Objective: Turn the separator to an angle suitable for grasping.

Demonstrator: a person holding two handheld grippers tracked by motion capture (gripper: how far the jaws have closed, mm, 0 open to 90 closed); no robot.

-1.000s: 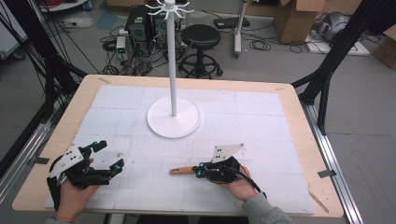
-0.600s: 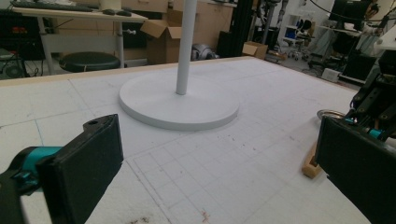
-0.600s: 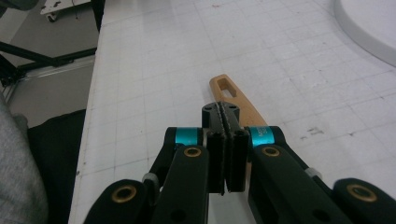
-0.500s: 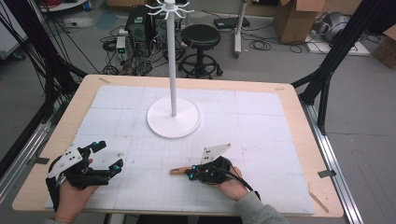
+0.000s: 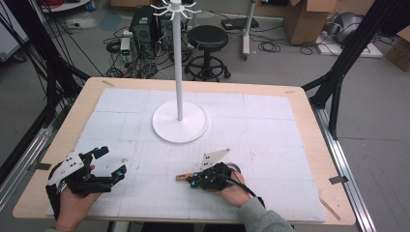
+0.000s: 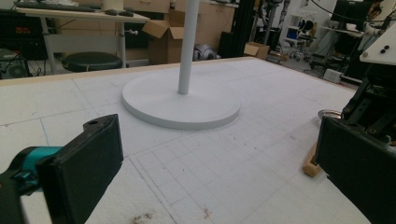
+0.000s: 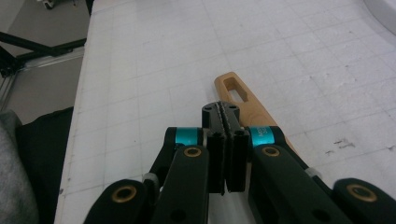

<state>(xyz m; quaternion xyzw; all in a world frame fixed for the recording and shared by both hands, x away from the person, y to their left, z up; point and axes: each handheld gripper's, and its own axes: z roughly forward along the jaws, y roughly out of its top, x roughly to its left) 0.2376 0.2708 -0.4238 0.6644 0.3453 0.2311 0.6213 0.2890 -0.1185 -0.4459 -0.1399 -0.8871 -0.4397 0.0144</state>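
Lying flat on the white mat, low and centre in the high view, the wooden handle pokes out to the left of your right gripper. In the right gripper view the handle, with its slotted end, passes under the jaws, which are pressed together; whether they pinch it I cannot tell. Your left gripper rests at the lower left, jaws spread wide and holding nothing. The white stand sits upper centre, well apart. I judge the lift not yet made; hanging is all ahead.
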